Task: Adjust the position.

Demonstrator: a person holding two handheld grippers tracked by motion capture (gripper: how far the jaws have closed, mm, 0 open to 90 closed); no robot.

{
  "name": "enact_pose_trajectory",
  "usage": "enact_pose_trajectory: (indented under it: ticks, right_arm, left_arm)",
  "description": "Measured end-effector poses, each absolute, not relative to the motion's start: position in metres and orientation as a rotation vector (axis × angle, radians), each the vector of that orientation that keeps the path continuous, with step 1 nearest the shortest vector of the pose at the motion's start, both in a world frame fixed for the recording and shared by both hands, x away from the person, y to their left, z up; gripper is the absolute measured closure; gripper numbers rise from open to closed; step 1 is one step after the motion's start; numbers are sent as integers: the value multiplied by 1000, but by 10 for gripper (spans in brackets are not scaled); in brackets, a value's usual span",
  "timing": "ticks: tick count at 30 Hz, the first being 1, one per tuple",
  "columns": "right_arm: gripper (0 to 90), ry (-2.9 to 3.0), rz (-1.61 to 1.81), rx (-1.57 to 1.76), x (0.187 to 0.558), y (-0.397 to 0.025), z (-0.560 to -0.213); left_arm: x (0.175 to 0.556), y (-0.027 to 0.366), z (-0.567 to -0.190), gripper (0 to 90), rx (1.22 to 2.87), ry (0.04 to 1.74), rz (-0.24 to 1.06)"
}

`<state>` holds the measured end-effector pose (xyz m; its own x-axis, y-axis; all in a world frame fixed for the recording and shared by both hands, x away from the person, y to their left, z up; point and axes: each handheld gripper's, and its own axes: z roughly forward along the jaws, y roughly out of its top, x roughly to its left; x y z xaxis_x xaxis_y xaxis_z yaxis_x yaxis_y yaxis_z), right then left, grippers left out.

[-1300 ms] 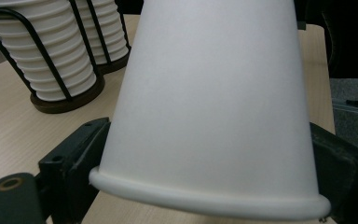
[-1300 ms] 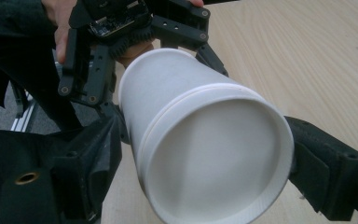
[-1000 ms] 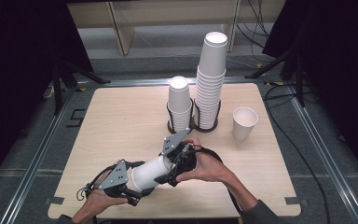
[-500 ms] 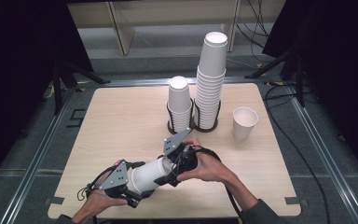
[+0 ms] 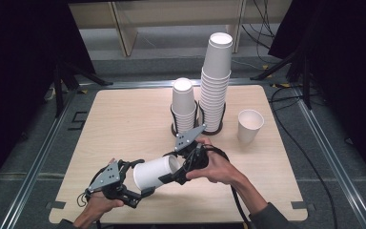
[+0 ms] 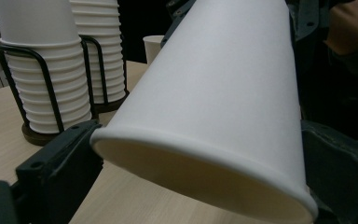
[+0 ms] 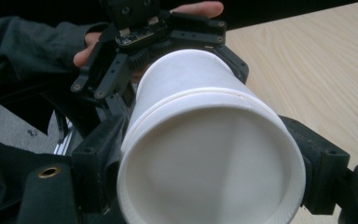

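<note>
The left gripper (image 5: 140, 191) pinches one end of the white paper cups (image 5: 155, 172), which lie on their side above the near part of the table (image 5: 124, 119), in front of the wire holder (image 5: 198, 125) and a little to its left. In the left gripper view, a flared rim sits between that claw's 2 black jaws, pressed against both.

The right gripper (image 5: 174, 175) clamps the other end, nearer the holder. In the right gripper view, an open mouth faces the camera, a second rim line ringing the wall just behind it, so these look like 2 cups nested together. With 1 claw on each end and the cups held level between them, the grip reads as a set-up for pulling the 2 apart along their shared axis, each claw anchoring 1 cup.

The holder keeps 2 stacks upright: the short stack (image 5: 183, 105) on its left, the tall stack (image 5: 217, 81) on its right. A single cup (image 5: 249, 125) stands upright to the right of the holder, apart from it.
</note>
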<state>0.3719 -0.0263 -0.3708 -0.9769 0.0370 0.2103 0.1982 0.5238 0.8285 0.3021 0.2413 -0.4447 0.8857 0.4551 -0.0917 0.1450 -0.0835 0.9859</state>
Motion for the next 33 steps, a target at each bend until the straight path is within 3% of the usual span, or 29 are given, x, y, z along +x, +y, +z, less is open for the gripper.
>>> enact_pose_trajectory:
  ticks: [24,33]
  right_arm:
    - [239,-2458,-1548,-191,372,-25,-366]
    - [240,-2416,-1524,-204,373,-26,-370]
  left_arm:
    - [300,239,-443,0,1580,445,262]
    - [302,243,-441,35,1593,421,237]
